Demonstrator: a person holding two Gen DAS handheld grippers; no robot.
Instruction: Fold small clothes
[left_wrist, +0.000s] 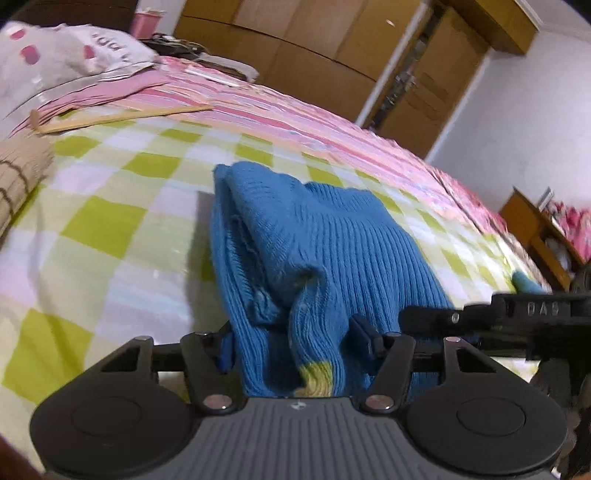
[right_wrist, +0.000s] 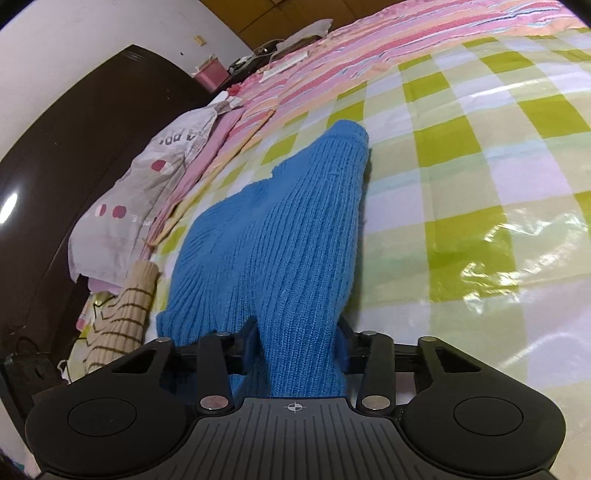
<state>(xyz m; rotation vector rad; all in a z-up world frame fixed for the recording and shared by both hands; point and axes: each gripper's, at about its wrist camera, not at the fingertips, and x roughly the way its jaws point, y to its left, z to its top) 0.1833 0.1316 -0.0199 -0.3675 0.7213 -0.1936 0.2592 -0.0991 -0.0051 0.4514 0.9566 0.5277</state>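
A blue ribbed knit garment (left_wrist: 332, 240) lies partly folded on the green-and-white checked bed sheet (left_wrist: 110, 221), with a small yellow patch at its near hem. My left gripper (left_wrist: 293, 345) is shut on that near hem, bunched cloth filling the gap between its fingers. In the right wrist view the same blue garment (right_wrist: 288, 240) rises from the sheet (right_wrist: 461, 184) into my right gripper (right_wrist: 297, 343), which is shut on a raised fold of it. Both sets of fingertips are largely hidden by the knit.
A beige striped knit (right_wrist: 122, 314) lies beside the blue one, near a grey spotted pillow (right_wrist: 147, 184) and the dark headboard (right_wrist: 74, 129). A pink striped blanket (left_wrist: 295, 110) covers the far bed. A wooden wardrobe (left_wrist: 314, 48) and a nightstand (left_wrist: 535, 229) stand beyond.
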